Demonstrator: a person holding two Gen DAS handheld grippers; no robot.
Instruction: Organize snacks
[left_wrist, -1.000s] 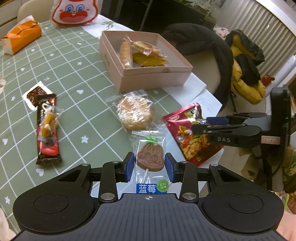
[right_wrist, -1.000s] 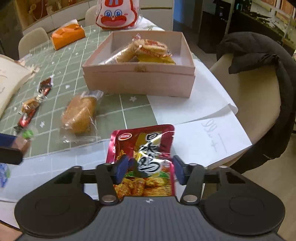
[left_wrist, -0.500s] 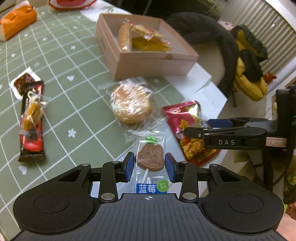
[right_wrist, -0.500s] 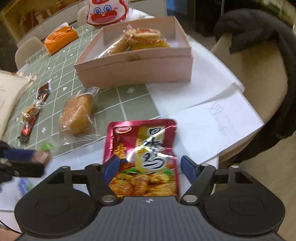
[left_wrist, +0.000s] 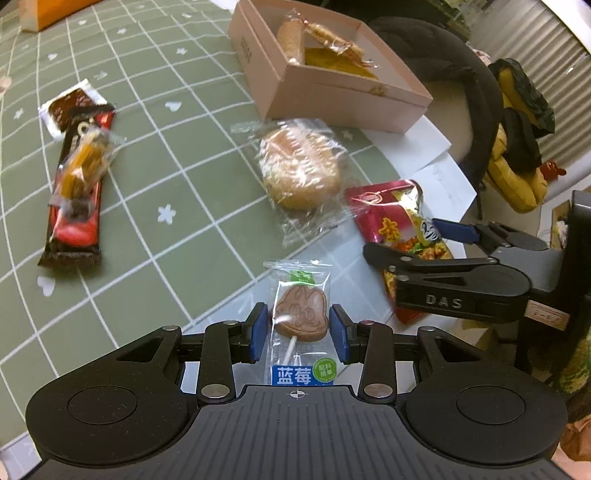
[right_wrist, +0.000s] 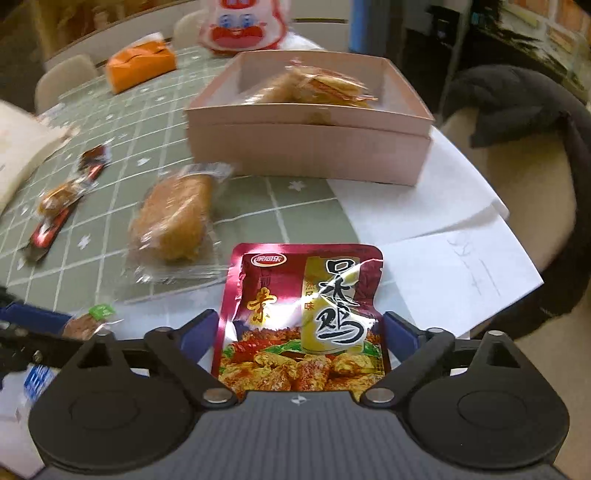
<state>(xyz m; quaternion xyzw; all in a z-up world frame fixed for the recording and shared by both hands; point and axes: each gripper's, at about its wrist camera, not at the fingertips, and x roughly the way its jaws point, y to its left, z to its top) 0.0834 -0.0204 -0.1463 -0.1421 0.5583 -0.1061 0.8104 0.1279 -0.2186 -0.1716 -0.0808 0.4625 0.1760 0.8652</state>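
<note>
My left gripper (left_wrist: 298, 328) is shut on a wrapped rabbit-shaped lollipop (left_wrist: 301, 314) and holds it near the table's front edge. My right gripper (right_wrist: 300, 334) is open, its jaws wide on either side of a red foil snack packet (right_wrist: 301, 321) that lies on the table; the packet also shows in the left wrist view (left_wrist: 397, 225). A wrapped round bun (left_wrist: 299, 166) lies between the packet and the pink box (left_wrist: 328, 96), which holds several wrapped snacks. The box also shows in the right wrist view (right_wrist: 310, 147).
A red chocolate bar (left_wrist: 74, 199) with a small wrapped candy on it and a white sachet (left_wrist: 68, 105) lie at the left on the green checked cloth. White papers (right_wrist: 436, 254) lie by the table edge. A chair with a dark coat (right_wrist: 517, 122) stands at the right.
My right gripper has opened and let go of the red packet, which now lies on the table. My left gripper has moved forward over the table with the lollipop still held.
</note>
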